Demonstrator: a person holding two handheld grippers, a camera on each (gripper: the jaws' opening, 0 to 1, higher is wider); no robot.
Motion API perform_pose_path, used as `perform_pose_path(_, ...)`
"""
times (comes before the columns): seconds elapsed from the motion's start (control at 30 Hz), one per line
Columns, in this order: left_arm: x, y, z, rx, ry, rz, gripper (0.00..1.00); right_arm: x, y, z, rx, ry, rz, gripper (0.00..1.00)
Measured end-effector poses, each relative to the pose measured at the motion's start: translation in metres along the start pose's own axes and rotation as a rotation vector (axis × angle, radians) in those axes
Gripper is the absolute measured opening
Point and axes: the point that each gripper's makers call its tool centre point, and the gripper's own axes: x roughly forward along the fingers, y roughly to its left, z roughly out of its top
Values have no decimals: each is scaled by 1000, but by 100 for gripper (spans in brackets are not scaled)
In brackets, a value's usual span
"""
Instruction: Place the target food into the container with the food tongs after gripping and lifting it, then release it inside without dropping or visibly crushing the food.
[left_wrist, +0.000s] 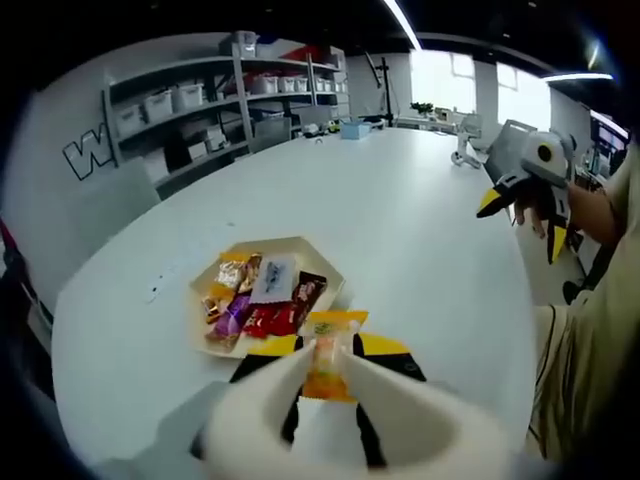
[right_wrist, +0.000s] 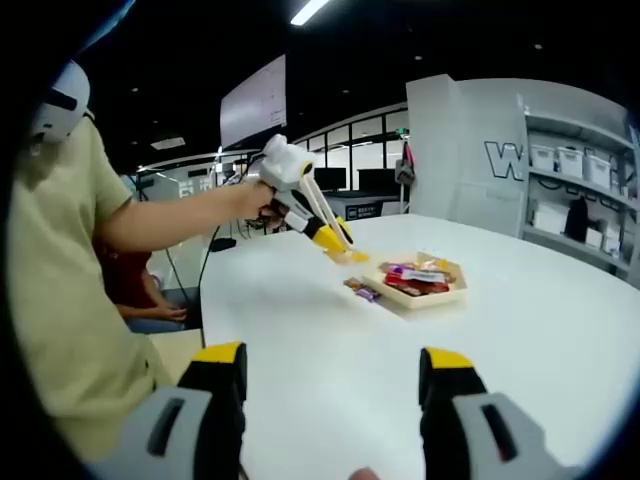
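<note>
Right up front in the left gripper view, white tongs (left_wrist: 335, 385) rise from the bottom with an orange snack pack (left_wrist: 330, 360) pinched between their tips, so the left gripper (left_wrist: 330, 350) is clamped on the tongs, yellow tips showing on either side. That pack hangs just beside the near edge of the tray (left_wrist: 325, 255), a beige thing sitting on the white table (left_wrist: 420, 210) and loaded with wrapped snacks: gold, purple, red, dark, plus a white packet on top. Over on the right edge the right gripper (left_wrist: 535, 215) floats in a hand, yellow tips spread apart, well away from the tray. Shelves (left_wrist: 190, 110) with bins line the back wall. Switching to the right gripper view, its own two yellow-tipped jaws stand wide apart at the bottom, holding nothing. Farther out, the left gripper (right_wrist: 335, 240) is held in a hand with the tongs (right_wrist: 320, 212) pointing down, the orange pack (right_wrist: 352, 256) at their tip just beside the tray (right_wrist: 440, 295). One purple snack (right_wrist: 362, 291) lies on the table (right_wrist: 330, 360) against the tray's near side. Someone in a red top sits behind.
</note>
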Motion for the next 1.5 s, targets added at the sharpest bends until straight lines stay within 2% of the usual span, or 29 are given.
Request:
perform_pose_path(0.43,11,36,17,-17,-9,59,18,-3,-2,1,-1,0,-6,68)
perform_pose_path(0.77,26,50,28,4,-5,104,18,-6,-5,3,-5,-2,-13,68)
perform_pose_path(1.5,65,89,38,10,7,176,19,-10,-8,3,-7,3,-22,68)
